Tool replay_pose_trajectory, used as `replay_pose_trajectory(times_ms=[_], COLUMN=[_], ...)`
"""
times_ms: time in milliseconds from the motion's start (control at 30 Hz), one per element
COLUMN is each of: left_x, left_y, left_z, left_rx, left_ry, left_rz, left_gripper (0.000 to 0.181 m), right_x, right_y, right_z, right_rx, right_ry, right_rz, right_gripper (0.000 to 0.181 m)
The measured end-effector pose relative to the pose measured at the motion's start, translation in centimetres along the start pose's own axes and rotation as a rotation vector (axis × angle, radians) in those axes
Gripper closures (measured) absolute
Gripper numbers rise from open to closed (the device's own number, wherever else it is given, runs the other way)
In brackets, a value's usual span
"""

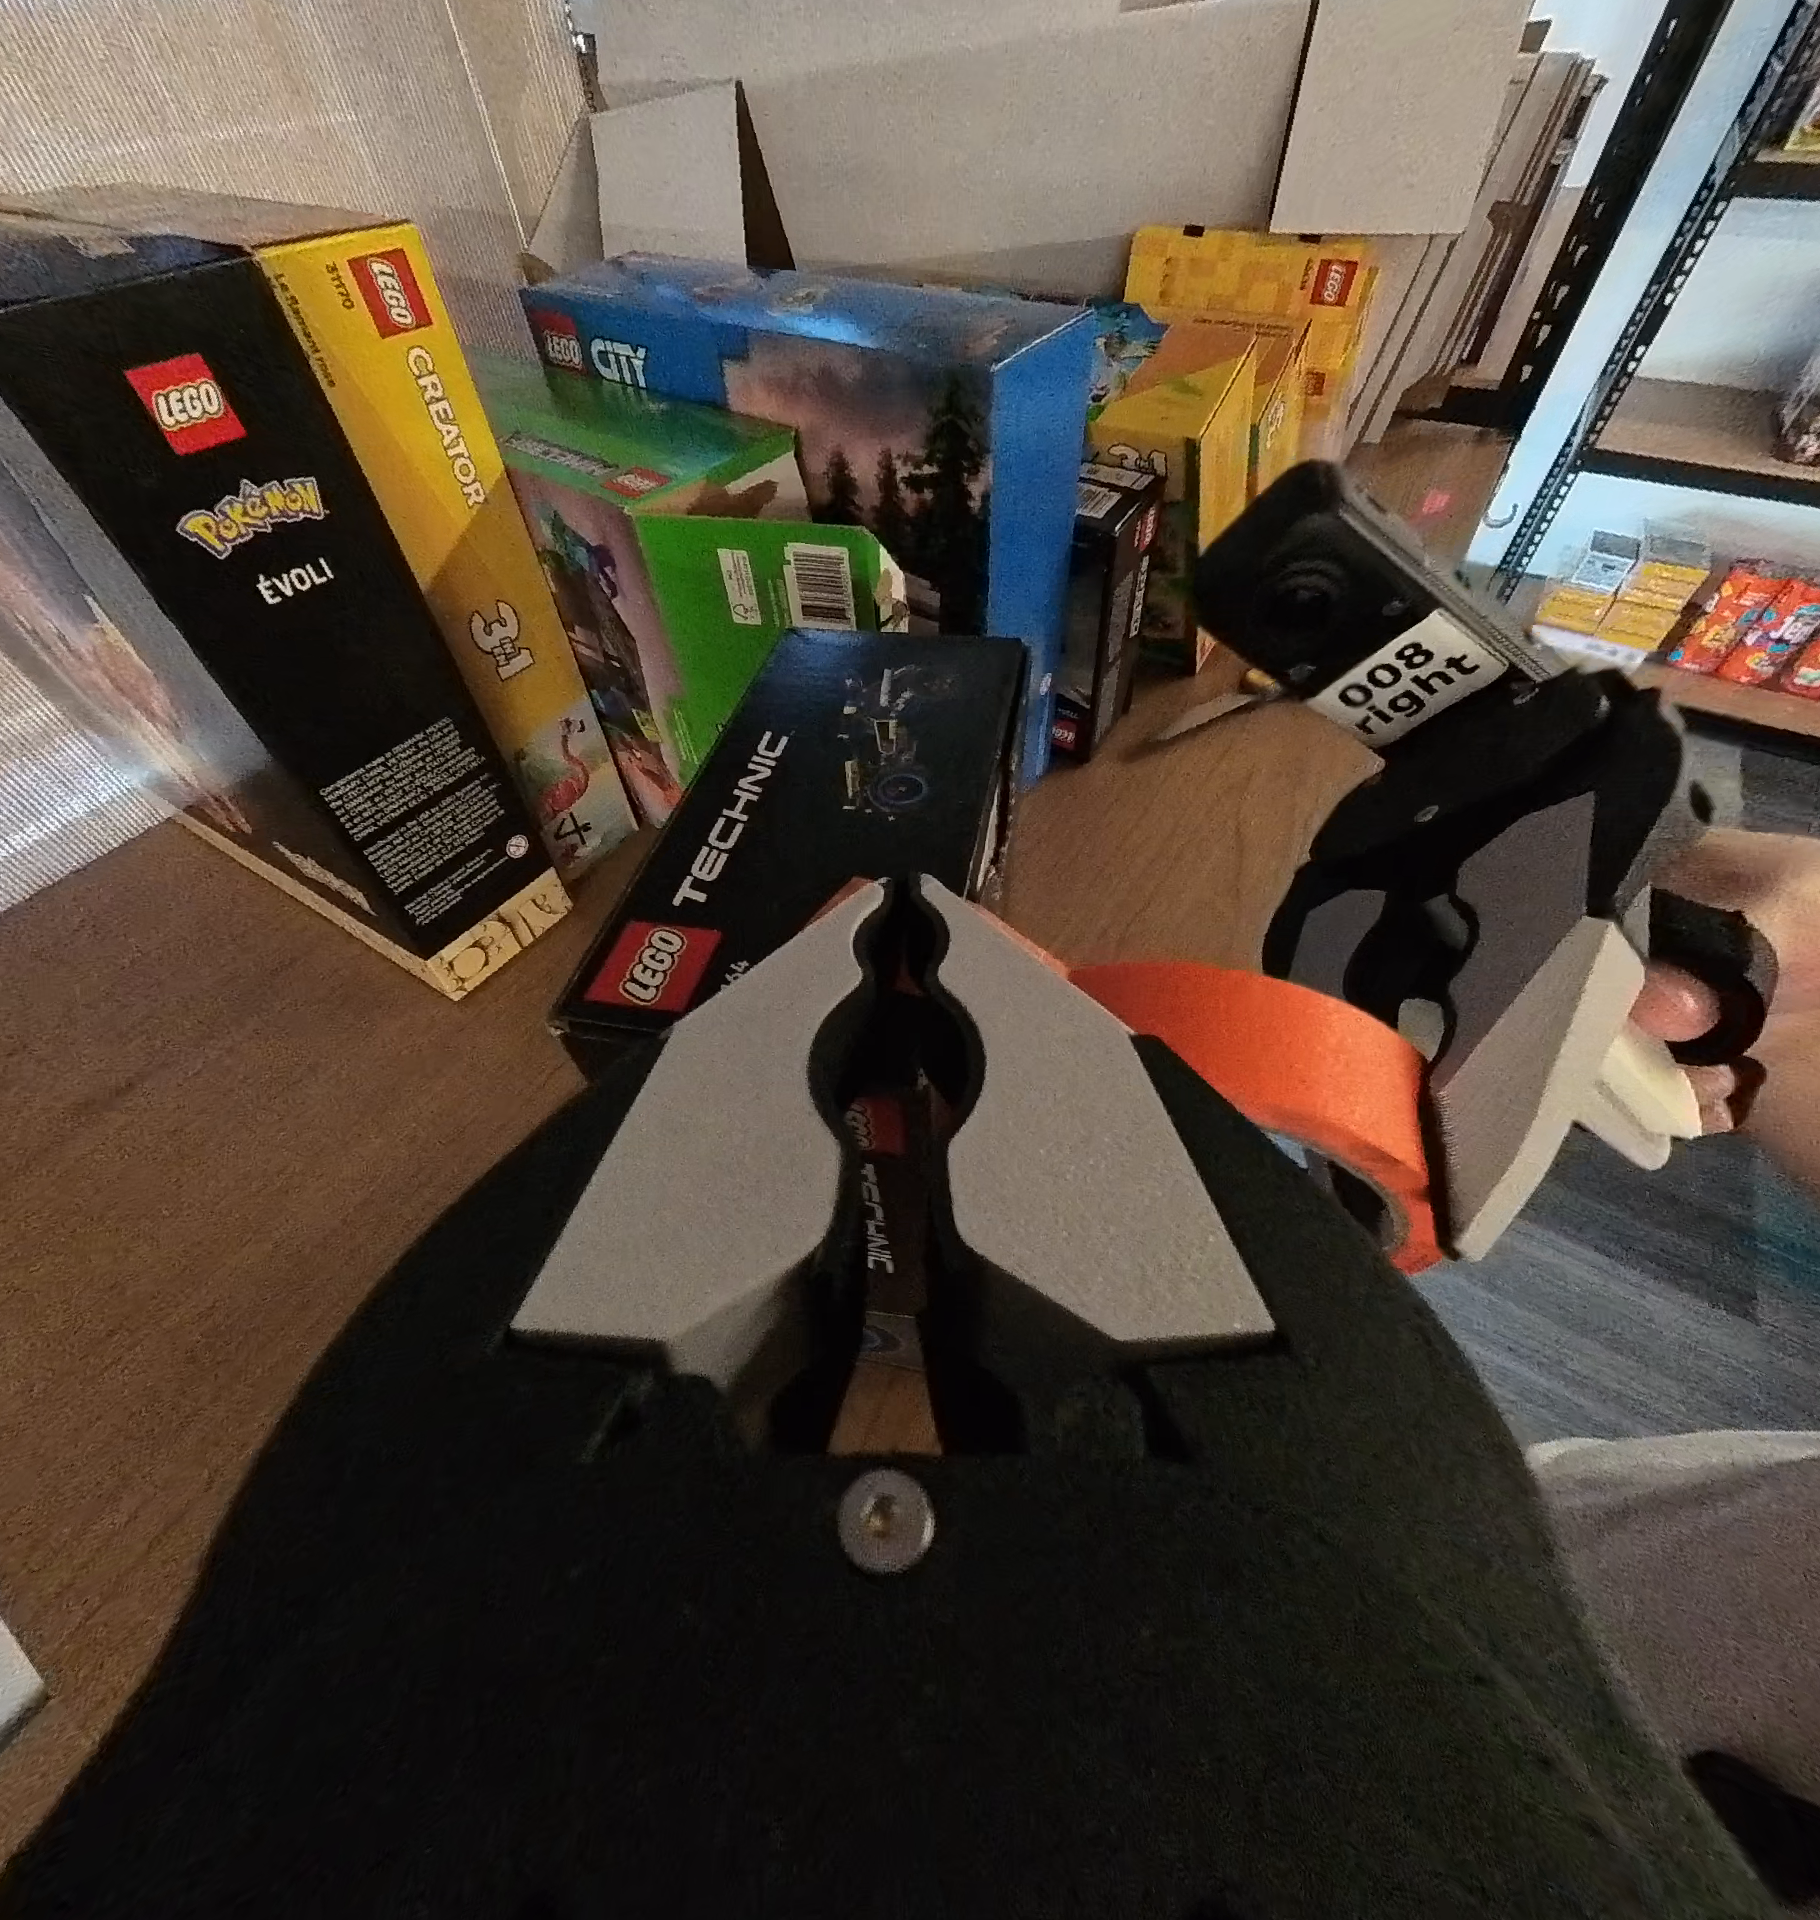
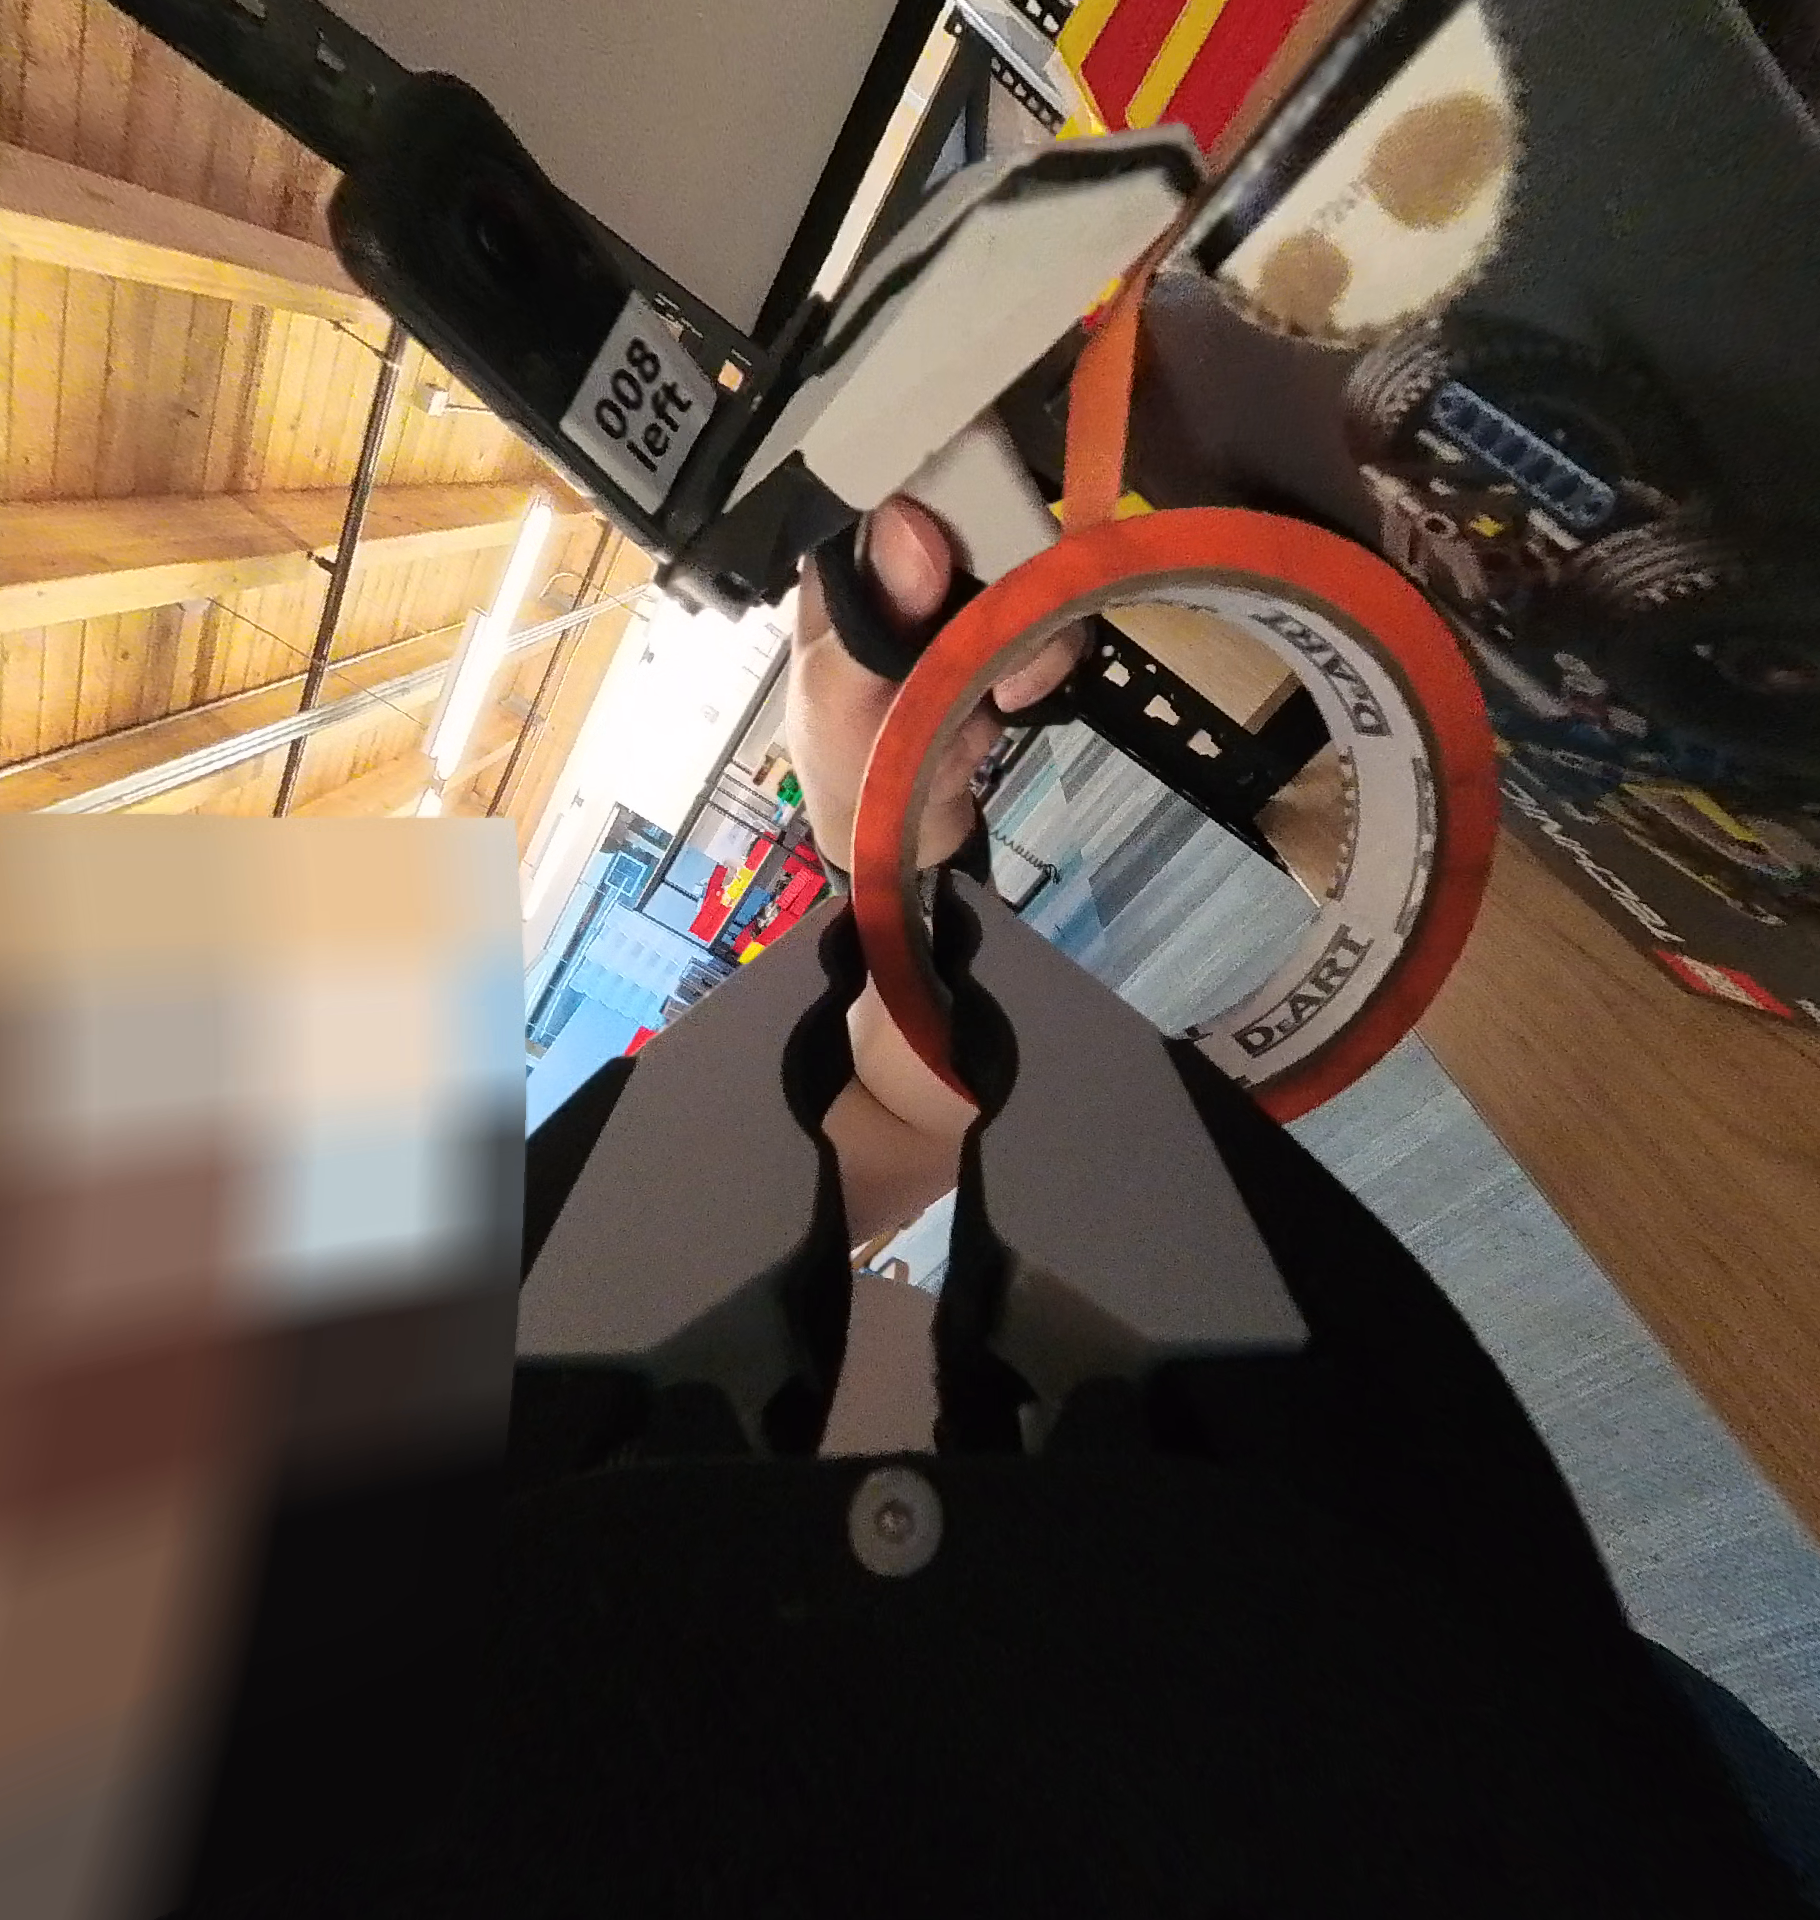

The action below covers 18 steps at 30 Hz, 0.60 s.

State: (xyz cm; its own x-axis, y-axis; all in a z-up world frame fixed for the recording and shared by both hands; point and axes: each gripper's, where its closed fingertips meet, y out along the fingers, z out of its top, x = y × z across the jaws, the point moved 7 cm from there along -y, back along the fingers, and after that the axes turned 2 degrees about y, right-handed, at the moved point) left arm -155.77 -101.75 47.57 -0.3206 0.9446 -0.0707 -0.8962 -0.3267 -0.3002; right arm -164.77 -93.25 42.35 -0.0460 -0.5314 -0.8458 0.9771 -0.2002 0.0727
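My right gripper (image 2: 901, 935) is shut on the rim of an orange tape roll (image 2: 1176, 810) and holds it in the air. A strip of orange tape (image 2: 1098, 405) runs from the roll to my left gripper (image 2: 1145, 187), which is shut on its free end. In the left wrist view my left gripper (image 1: 901, 894) is shut, with orange tape showing at its tips. The roll (image 1: 1259, 1049) and the right gripper (image 1: 1451, 1195) are just to its right. A black toy box (image 1: 812, 810) lies flat on the wooden table (image 1: 158, 1091) under the left gripper.
Several toy boxes stand behind: a black one (image 1: 241, 582), a yellow one (image 1: 449, 499), a green one (image 1: 677, 582) and a blue one (image 1: 885, 436). White cartons (image 1: 989, 135) are at the back. A metal shelf (image 1: 1716, 416) stands to the right. There is about 11 cm between the tips of the two grippers.
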Motion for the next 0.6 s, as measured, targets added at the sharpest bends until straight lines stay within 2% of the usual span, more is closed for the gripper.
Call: replay_pose_trajectory(times_ms=[467, 600], left_x=[-0.2, 0.0], left_y=[0.0, -0.1], left_z=[0.0, 0.1], left_rx=[0.012, 0.029], left_ry=[-0.023, 0.027], left_rz=[-0.008, 0.031], left_gripper=[0.181, 0.181], right_x=[1.6, 1.6], right_y=[-0.3, -0.6], right_z=[-0.6, -0.5], right_rx=[0.034, 0.071], right_ry=[0.107, 0.045], right_rz=[0.052, 0.077], right_gripper=[0.171, 0.167])
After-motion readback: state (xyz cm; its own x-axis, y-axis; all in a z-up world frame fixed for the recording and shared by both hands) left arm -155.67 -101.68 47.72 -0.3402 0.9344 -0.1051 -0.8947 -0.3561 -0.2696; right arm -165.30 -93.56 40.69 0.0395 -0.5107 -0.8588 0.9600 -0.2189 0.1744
